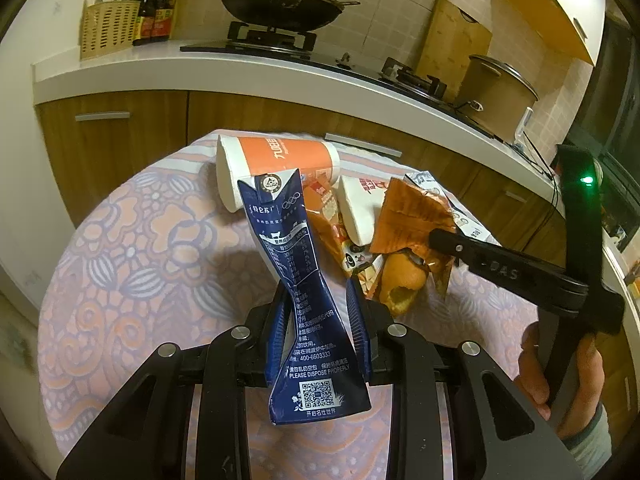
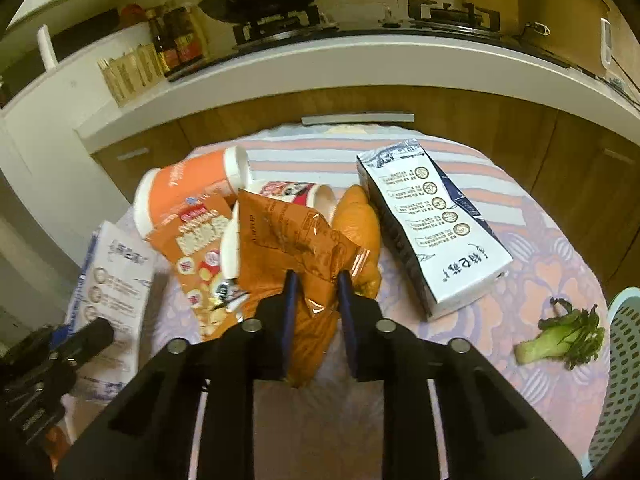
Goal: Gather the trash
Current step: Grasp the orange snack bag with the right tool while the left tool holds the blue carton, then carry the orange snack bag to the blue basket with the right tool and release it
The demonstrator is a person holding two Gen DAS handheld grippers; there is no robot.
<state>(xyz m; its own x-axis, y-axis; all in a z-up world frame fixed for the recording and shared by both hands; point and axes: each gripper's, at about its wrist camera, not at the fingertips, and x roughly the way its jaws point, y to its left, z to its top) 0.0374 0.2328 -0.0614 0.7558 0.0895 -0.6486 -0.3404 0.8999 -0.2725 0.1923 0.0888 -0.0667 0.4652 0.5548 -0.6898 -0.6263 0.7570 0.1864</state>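
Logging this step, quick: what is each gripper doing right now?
Left gripper: shut on the crushed blue milk carton.
Right gripper: shut on the orange snack wrapper.

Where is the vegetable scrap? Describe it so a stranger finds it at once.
Start at the round table with the floral cloth; go to its right edge beside the pale perforated basket. The vegetable scrap lies there alone, the only green, leafy thing on it.

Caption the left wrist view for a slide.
Left tool grips a crushed blue carton; right tool pinches an orange wrapper.
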